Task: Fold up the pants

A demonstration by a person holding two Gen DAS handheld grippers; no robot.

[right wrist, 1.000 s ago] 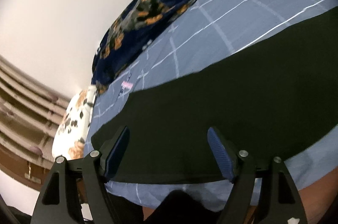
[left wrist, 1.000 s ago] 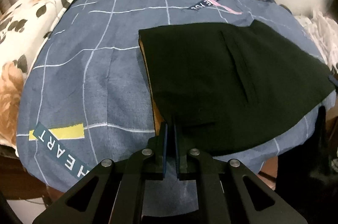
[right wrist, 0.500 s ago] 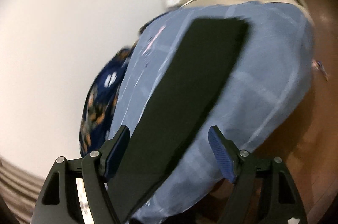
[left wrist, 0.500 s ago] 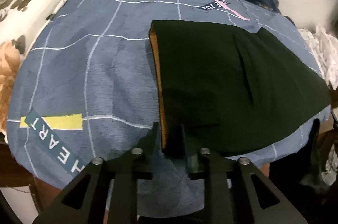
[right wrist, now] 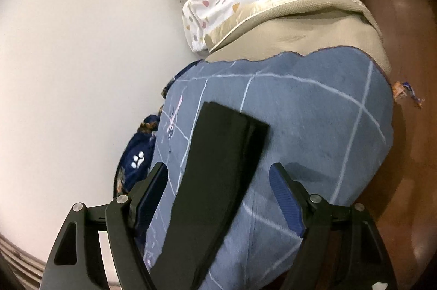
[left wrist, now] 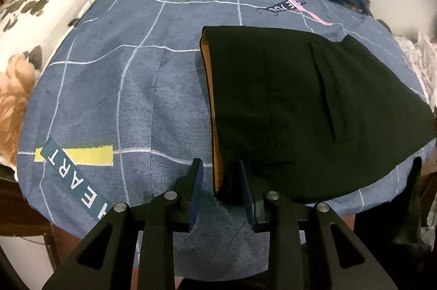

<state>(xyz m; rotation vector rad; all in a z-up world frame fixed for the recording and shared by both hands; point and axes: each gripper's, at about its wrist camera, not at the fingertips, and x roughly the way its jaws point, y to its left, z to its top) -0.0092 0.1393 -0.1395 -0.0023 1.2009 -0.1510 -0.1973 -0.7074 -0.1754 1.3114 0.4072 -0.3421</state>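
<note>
Pants (left wrist: 300, 109) corner sits between parted left gripper (left wrist: 220, 180); right gripper (right wrist: 218, 178) (seemingly clear) gapes.

Two black handheld grippers with blue-padded jaws

The left gripper (left wrist: 220, 180) has matte black linkage arms with triangular cut-outs, four silver pivot screws in a row, and dark blue pads lining its fingers (left wrist: 195, 189). The right gripper (right wrist: 218, 191) is built alike: black arms, silver screws, and ribbed bright blue pads (right wrist: 286, 198) on its fingers.
</note>
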